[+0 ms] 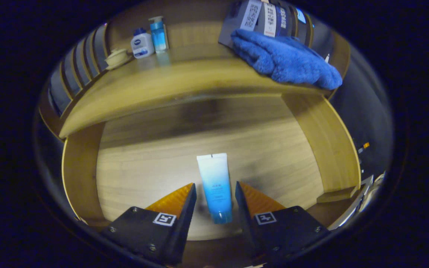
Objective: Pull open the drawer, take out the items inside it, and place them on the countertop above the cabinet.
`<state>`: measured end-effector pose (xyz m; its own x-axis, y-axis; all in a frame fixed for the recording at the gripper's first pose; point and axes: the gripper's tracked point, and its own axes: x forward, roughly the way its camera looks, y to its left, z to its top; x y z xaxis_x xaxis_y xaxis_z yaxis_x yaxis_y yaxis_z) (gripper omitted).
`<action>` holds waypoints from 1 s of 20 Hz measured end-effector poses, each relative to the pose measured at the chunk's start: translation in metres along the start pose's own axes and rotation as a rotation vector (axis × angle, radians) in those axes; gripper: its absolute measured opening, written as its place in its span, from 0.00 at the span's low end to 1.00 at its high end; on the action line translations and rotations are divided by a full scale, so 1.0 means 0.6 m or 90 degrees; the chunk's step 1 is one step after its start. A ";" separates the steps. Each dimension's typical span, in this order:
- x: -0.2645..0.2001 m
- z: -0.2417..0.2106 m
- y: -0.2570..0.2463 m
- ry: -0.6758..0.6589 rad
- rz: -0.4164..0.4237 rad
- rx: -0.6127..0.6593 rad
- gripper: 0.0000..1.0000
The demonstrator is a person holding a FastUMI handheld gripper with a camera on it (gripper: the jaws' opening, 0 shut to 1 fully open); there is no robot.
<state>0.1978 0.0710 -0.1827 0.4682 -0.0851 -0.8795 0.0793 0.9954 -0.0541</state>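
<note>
While the tube (215,186) lies flat on the floor of the open drawer (143,167), cap end toward me, I hold the gripper (214,193) over it with the jaws open, one on each side of the tube's lower half and apart from it. Neither finger presses on the tube yet.

Risks, as I judge them: the tube is smooth and tapered, so closing near the cap may squeeze it forward out of the jaws. Closing too high may only skim its top face. Descending too far drives the fingertips into the drawer floor.

Clearance: bare drawer floor lies on both sides of the tube, and the side walls stand well apart from it. The tabletop (169,83) edge overhangs the drawer's rear. A blue towel (285,56) drapes over that edge to one side; two bottles (149,39) and a small dish (117,57) sit at the far corner, with open surface between.
</note>
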 end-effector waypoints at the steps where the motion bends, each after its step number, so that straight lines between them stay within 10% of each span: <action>1: 0.009 -0.009 -0.005 0.018 -0.009 -0.008 0.62; 7: 0.010 -0.023 0.005 0.072 0.004 -0.017 0.60; 11: 0.026 -0.025 0.001 0.054 -0.009 -0.019 0.37; 20: -0.088 0.032 0.030 -0.077 -0.009 -0.026 0.37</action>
<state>0.1915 0.0928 -0.1280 0.5700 -0.1015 -0.8153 0.0524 0.9948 -0.0873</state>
